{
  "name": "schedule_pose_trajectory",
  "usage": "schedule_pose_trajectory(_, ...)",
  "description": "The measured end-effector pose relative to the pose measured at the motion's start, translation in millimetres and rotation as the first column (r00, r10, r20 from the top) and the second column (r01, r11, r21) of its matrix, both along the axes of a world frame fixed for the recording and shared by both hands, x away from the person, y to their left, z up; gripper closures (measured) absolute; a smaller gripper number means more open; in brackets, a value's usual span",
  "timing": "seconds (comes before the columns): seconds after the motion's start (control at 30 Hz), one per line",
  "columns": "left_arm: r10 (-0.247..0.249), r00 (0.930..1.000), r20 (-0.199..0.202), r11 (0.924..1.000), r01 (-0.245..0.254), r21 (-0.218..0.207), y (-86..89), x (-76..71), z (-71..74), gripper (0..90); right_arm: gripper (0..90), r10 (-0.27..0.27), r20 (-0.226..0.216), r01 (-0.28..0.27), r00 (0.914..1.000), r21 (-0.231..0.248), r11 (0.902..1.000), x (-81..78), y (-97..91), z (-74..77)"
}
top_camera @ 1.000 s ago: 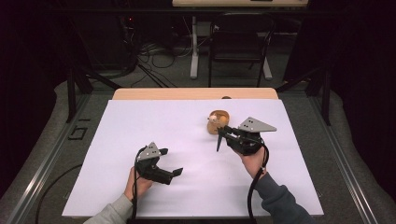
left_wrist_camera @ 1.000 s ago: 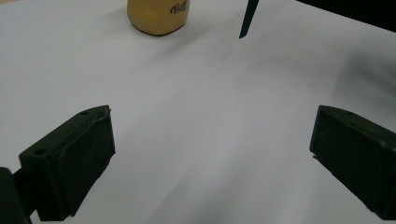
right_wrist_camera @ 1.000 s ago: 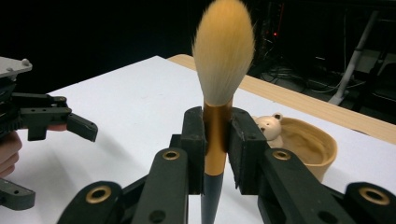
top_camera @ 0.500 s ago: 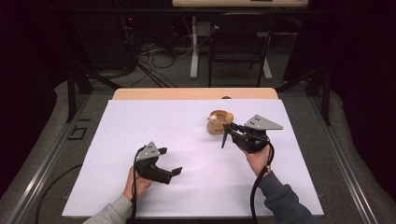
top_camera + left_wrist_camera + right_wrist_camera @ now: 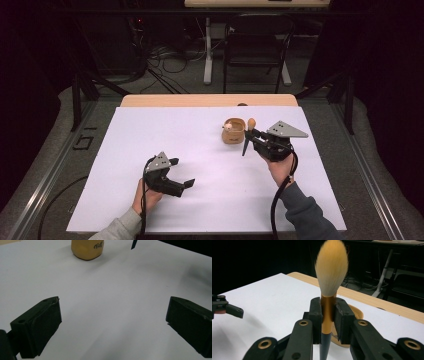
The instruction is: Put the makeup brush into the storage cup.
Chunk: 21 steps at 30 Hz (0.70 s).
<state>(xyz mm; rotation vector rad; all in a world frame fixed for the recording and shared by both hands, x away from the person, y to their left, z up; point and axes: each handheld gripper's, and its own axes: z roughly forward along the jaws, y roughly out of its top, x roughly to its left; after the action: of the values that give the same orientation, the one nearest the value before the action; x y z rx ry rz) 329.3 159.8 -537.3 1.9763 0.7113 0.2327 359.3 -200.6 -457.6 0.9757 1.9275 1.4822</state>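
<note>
Brush (image 5: 331,272) upright in my right gripper (image 5: 328,312), clamped at gold ferrule beside wooden cup (image 5: 233,130) on worktop (image 5: 150,130). Light, slim, smooth handle; soft bristles crush easily, so I hold ferrule only. Left gripper (image 5: 181,173) released, empty.

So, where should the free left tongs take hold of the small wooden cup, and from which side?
Grip the cup across its outer wall, coming from the person's side. It stands upright with rounded sides, the left tongs are open wide, and the right tongs hold a brush just beside it on the right.
</note>
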Motion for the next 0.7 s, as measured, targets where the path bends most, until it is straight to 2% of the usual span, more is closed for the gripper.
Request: schedule_pose_trajectory(0.7,-0.004,1.0000,0.004,1.0000,0.004,0.001,-0.1,0.2,-0.1,0.2,77.8,-0.056,0.014,0.057,0.9983,-0.010,0.9984,4.8,-16.1,4.2)
